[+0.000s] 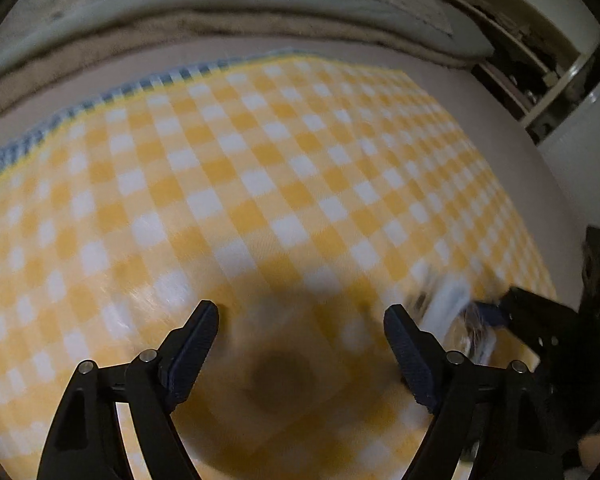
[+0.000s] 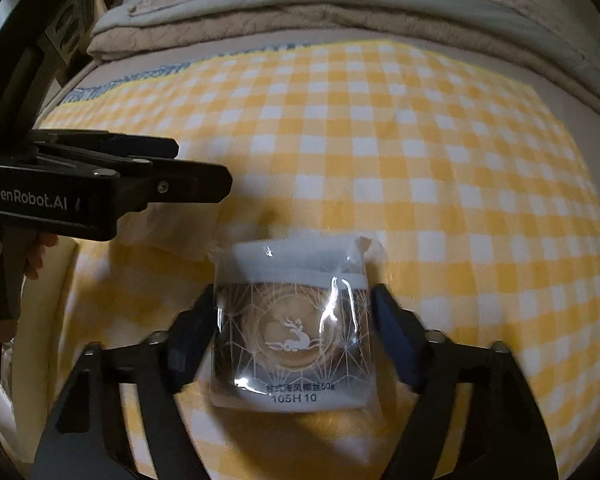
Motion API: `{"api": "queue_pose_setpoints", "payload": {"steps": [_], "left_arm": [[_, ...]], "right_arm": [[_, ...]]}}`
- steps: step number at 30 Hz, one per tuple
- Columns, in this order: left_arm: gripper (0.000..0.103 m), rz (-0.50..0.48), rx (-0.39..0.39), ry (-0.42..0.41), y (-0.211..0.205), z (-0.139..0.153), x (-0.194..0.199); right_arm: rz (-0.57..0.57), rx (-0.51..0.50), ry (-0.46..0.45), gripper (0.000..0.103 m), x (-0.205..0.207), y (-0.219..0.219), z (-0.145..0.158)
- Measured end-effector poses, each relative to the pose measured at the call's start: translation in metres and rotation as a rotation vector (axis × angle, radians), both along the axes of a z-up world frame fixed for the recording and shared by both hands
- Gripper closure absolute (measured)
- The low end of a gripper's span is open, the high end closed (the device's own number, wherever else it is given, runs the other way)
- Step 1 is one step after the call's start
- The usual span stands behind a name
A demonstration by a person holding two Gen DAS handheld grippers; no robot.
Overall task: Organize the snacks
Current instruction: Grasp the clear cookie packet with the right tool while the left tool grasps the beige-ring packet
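My right gripper point(image 2: 294, 312) is shut on a clear snack packet point(image 2: 294, 332) with a round pastry and a white deer print, held just above the yellow checked cloth point(image 2: 420, 160). My left gripper point(image 1: 300, 320) is open and empty over the same cloth point(image 1: 260, 160). In the right wrist view the left gripper point(image 2: 204, 172) reaches in from the left. In the left wrist view the packet point(image 1: 452, 312) and the right gripper point(image 1: 540, 316) show blurred at the right edge.
Folded grey and beige bedding point(image 2: 340, 12) lies along the far side of the cloth. A white shelf unit point(image 1: 540, 60) stands at the far right. A blue checked strip point(image 1: 100, 100) borders the cloth's far left edge.
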State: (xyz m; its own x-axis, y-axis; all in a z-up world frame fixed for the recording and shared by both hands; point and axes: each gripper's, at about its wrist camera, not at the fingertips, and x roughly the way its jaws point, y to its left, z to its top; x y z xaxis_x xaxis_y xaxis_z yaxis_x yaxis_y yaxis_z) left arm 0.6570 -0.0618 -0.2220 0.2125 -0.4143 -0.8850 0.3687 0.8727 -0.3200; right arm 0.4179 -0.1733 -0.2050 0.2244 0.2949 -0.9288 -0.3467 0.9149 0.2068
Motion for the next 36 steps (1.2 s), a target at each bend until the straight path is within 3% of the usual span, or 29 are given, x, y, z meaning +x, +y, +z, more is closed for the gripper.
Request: {"api": "queue_pose_setpoints", "payload": {"steps": [8,17,20,22,28,32,36], "left_arm": [[0.021,-0.077,0.005,0.056,-0.005,-0.009,-0.023],[0.024,-0.062,0.111,0.04,-0.013,-0.013,-0.039],[0.039,-0.033,0.178,0.013,-0.023,-0.009,-0.049],[0.054,0.02,0.22,-0.004,-0.024,-0.009,-0.049],[0.06,0.093,0.268,-0.014,-0.037,-0.002,-0.059],[0.061,0.151,0.172,-0.023,-0.042,0.02,-0.074],[0.061,0.164,0.128,-0.077,-0.05,0.054,-0.095]], "right_arm": [[-0.012,-0.002,0.023,0.036,-0.01,-0.027,0.002],[-0.065,-0.002,0.039,0.037,-0.032,-0.053,0.007],[-0.082,-0.011,0.038,0.037,-0.039,-0.058,0.009],[-0.094,-0.014,0.041,0.037,-0.041,-0.059,0.011],[-0.133,-0.028,0.045,0.038,-0.046,-0.066,0.014],[-0.158,-0.04,0.027,0.038,-0.049,-0.071,0.028],[-0.165,-0.047,-0.007,0.038,-0.052,-0.071,0.052]]}}
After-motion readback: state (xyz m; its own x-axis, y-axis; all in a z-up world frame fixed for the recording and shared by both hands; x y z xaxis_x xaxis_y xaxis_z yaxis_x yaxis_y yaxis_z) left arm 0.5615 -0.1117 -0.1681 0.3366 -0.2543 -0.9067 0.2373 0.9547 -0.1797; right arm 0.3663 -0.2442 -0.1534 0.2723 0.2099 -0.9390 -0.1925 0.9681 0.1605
